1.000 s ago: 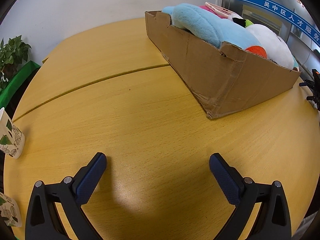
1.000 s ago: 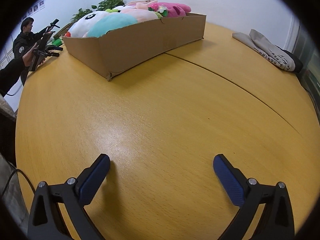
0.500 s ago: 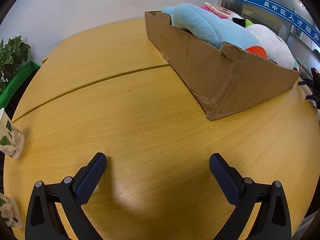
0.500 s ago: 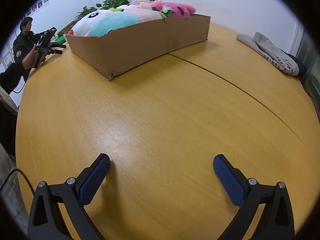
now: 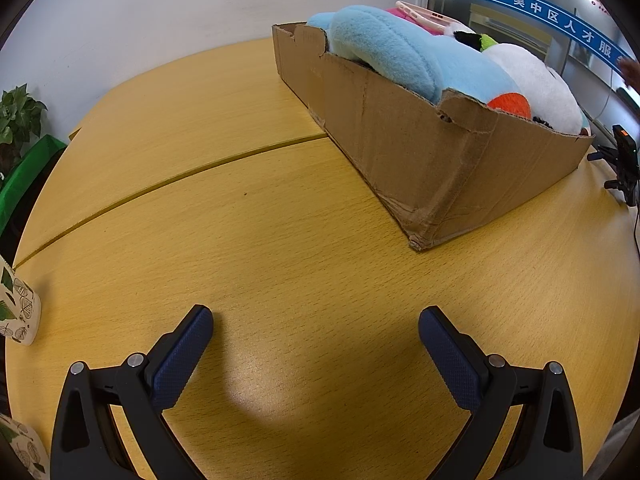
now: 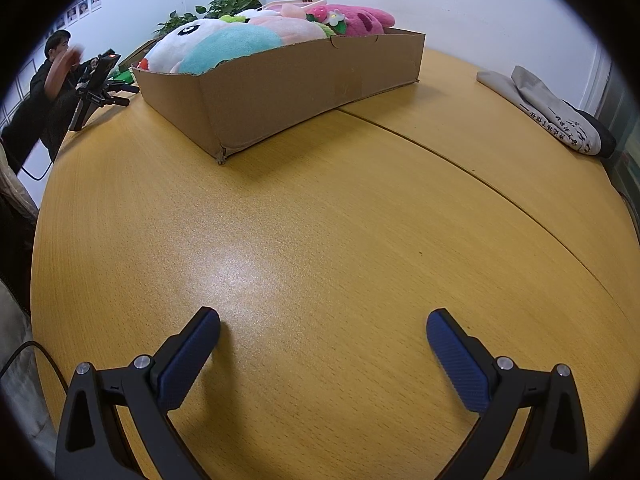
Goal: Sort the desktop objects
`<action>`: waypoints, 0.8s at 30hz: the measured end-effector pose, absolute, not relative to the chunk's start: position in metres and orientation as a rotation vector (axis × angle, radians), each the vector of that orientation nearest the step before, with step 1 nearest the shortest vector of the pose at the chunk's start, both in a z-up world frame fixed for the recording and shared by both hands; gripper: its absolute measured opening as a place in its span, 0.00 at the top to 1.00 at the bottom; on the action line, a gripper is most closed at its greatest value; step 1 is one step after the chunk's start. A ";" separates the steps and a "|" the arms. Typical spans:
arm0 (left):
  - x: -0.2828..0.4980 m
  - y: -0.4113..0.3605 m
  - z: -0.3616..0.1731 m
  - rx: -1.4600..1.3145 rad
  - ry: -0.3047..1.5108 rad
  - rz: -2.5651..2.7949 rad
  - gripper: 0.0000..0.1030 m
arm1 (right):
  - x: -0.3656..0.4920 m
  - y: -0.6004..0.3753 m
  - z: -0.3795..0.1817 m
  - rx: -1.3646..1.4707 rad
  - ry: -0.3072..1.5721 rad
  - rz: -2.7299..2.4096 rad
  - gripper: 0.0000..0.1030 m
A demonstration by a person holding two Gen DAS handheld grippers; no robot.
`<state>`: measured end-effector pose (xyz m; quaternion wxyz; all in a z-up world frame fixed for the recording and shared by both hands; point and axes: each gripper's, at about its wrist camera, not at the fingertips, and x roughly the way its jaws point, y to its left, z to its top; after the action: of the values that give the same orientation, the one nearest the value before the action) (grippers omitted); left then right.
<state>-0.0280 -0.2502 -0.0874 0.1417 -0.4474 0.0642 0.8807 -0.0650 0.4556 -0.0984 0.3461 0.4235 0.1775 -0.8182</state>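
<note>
Hovering low over the table (image 5: 280,240), the left gripper (image 5: 316,316) and right gripper (image 6: 323,320) gape empty; the toy-filled cardboard box (image 5: 440,152) sits ahead, well apart.

The left tool (image 5: 315,318) has its two black fingers spread wide, the blue textured pads (image 5: 182,360) facing each other across a broad gap with nothing between them. The right tool (image 6: 322,320) is the same: fingers spread wide, blue pads (image 6: 458,364) apart and holding nothing. Both are angled forward and downward.
</note>
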 end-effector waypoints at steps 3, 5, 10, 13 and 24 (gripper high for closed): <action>-0.028 -0.252 -0.088 -1.291 0.185 2.542 0.00 | -0.064 0.456 -0.099 1.097 0.462 -2.125 0.00; -0.028 -0.253 -0.088 -1.291 0.185 2.542 0.00 | -0.063 0.455 -0.100 1.096 0.463 -2.127 0.00; -0.029 -0.257 -0.088 -1.291 0.185 2.541 0.00 | -0.063 0.456 -0.100 1.095 0.463 -2.128 0.00; -0.030 -0.260 -0.088 -1.291 0.185 2.541 0.00 | -0.064 0.456 -0.100 1.094 0.463 -2.128 0.00; -0.033 -0.273 -0.089 -1.291 0.184 2.541 0.00 | -0.063 0.457 -0.100 1.093 0.464 -2.128 0.00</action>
<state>-0.0325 -0.2725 -0.0894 0.1426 -0.4474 0.0638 0.8806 -0.0633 0.4571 -0.1004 0.3451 0.4209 0.1786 -0.8197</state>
